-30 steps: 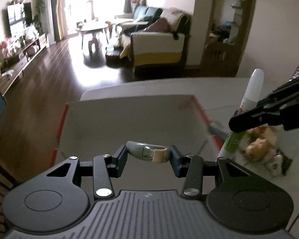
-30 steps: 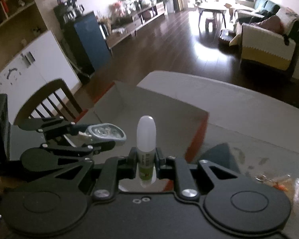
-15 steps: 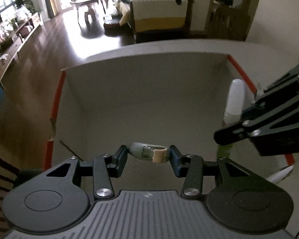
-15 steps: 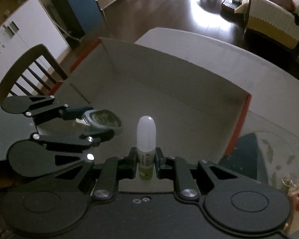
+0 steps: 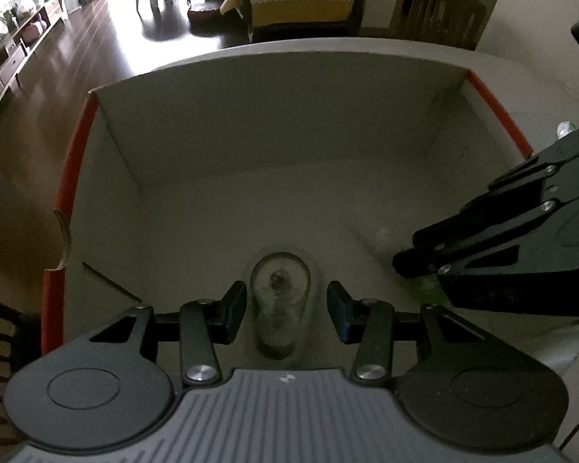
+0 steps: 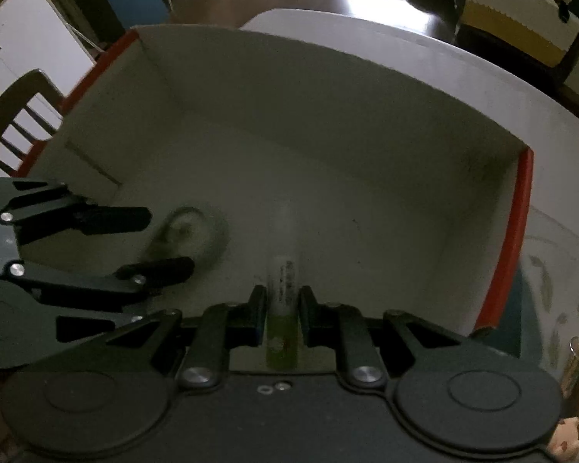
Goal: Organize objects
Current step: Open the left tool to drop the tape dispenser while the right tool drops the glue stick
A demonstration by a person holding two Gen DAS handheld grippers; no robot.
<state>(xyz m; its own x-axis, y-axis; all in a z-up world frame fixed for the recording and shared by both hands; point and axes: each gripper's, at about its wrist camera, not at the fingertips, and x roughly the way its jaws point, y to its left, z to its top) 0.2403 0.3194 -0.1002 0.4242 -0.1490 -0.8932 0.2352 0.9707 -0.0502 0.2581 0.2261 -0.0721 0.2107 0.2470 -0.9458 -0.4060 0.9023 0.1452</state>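
A small grey oval gadget [image 5: 280,293] with a clear face lies blurred inside the cardboard box [image 5: 73,166], loose between the spread fingers of my left gripper [image 5: 287,301], which is open. From the right wrist view the gadget [image 6: 189,239] shows beside the left gripper [image 6: 168,243]. My right gripper [image 6: 283,308] holds a white spray bottle [image 6: 283,270] with a green base, low over the box [image 6: 521,231] floor. The bottle looks smeared. In the left wrist view the right gripper [image 5: 405,250] reaches in from the right.
The box has red-edged flaps and stands on a pale table [image 6: 405,50]. A wooden chair [image 6: 15,115] is at the left. A patterned mat [image 6: 552,270] and small packets [image 6: 575,424] lie right of the box. A sofa [image 5: 301,0] stands beyond.
Both grippers have dropped lower into the box. My left gripper has opened and let go of the oval gadget, which now lies below its fingers. The bottle has gone down with the right gripper.
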